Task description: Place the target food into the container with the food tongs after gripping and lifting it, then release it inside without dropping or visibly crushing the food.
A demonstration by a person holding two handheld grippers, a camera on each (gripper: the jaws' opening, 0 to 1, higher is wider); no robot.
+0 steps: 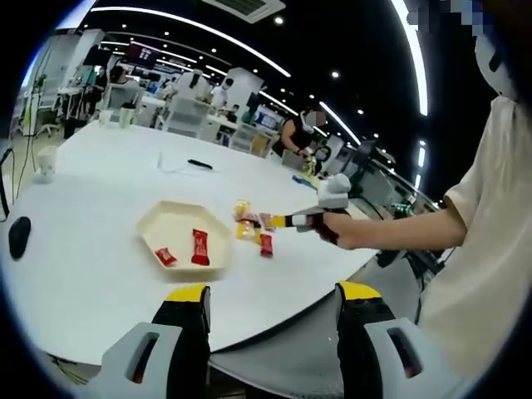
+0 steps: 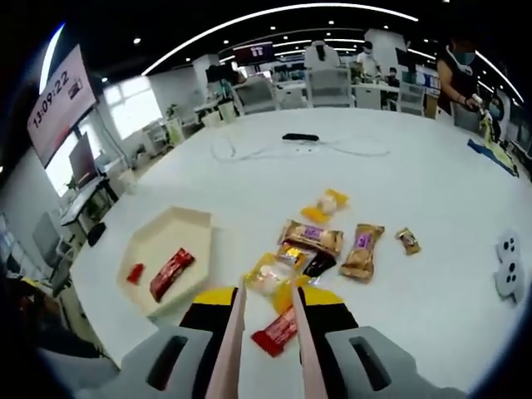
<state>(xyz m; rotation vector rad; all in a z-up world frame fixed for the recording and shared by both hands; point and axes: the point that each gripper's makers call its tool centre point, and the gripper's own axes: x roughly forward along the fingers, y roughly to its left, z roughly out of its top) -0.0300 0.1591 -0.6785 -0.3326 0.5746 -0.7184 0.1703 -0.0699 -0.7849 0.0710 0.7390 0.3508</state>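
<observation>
Red and wrapped, a snack packet (image 2: 275, 331) lies on the white table (image 2: 416, 174) between the tips of the pink food tongs (image 2: 264, 349), which the right gripper (image 2: 266, 312) clamps; the tong arms stand narrowly apart. Just beyond sit other wrapped snacks (image 2: 312, 238). Left of them, a cream hexagonal tray (image 2: 162, 241) holds two red packets (image 2: 170, 273). The left gripper (image 1: 274, 291) hangs wide open over the table's edge.

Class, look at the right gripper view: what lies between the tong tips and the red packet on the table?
Nothing; only bare white table separates the tongs from the red packet, right gripper view.
</observation>
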